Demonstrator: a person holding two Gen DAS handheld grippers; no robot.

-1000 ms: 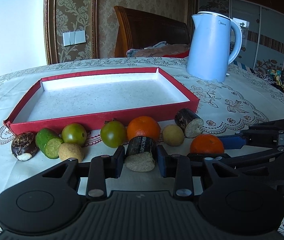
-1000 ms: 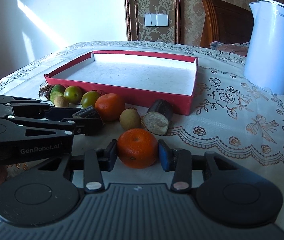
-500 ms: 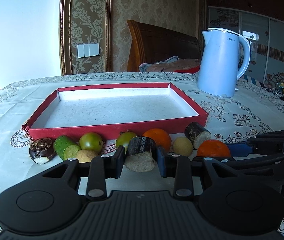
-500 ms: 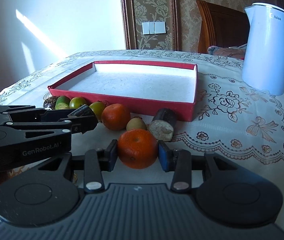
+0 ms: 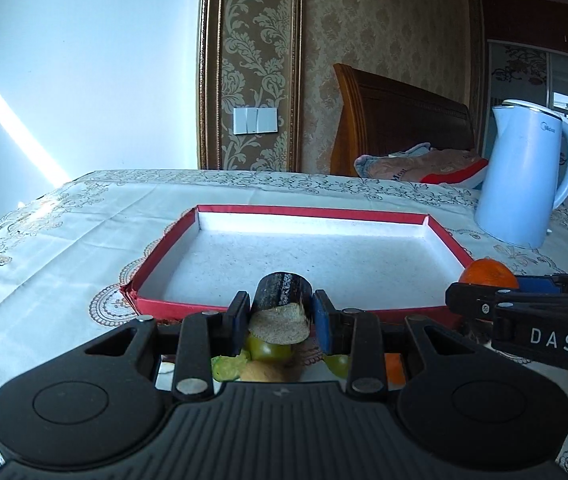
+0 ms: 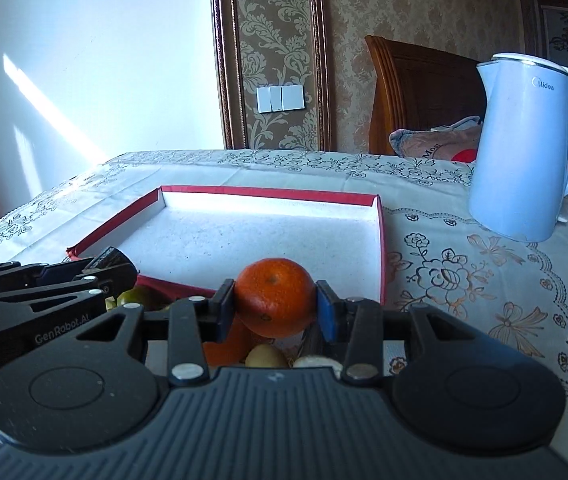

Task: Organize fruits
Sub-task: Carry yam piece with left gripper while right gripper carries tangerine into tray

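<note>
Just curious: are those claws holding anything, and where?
Left gripper clamps the dark cut piece by its sides; right gripper clamps the orange likewise.

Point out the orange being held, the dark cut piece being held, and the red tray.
orange (image 6: 275,298), right wrist view, front skin.
dark cut piece (image 5: 282,307), left wrist view, where rind meets cut face.
red tray (image 6: 381,248), right wrist view, right wall.

1. On the desk (image 6: 483,280) — tray (image 6: 380,240) at centre, kettle (image 6: 523,160) to its right, further back.
2. Before the tray's near wall — loose fruits (image 5: 270,350) in a row.
3. Above them, held side by side: left gripper (image 5: 280,316) with sugarcane piece (image 5: 282,308), right gripper (image 6: 274,308) with tangerine (image 6: 274,298).
</note>
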